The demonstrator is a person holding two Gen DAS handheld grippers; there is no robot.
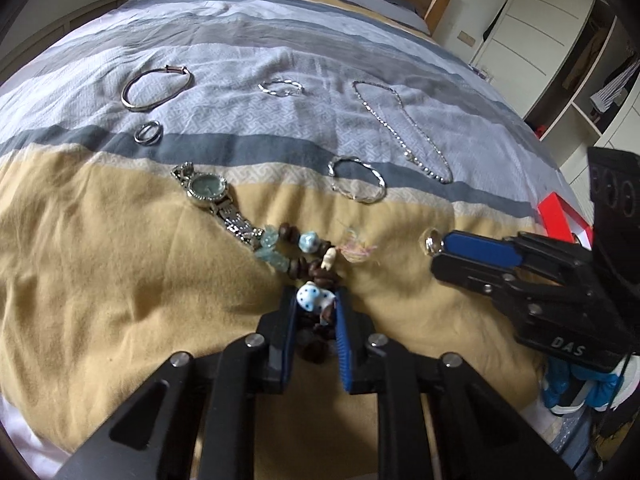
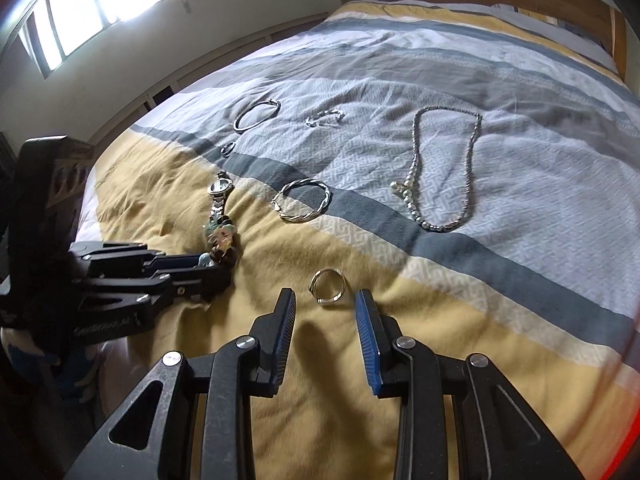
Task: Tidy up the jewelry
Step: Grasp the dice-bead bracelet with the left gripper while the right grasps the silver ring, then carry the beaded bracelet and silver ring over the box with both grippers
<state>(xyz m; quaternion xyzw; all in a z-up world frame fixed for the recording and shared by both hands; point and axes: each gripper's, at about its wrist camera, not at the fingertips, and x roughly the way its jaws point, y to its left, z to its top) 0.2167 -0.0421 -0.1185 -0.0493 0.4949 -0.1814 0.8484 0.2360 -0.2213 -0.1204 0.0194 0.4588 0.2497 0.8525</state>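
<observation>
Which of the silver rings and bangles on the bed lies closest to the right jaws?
The small silver ring on the yellow stripe, lying just ahead of the open right gripper. The twisted bangle, plain bangle and dark ring all lie farther up the bed.

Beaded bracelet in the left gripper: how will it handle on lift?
Likely floppy: the beaded bracelet is loose beads on a cord, so the part outside the left gripper should dangle. Its far end touches the watch band and may drag it. The rounded, glossy beads could slip between the pads.
</observation>
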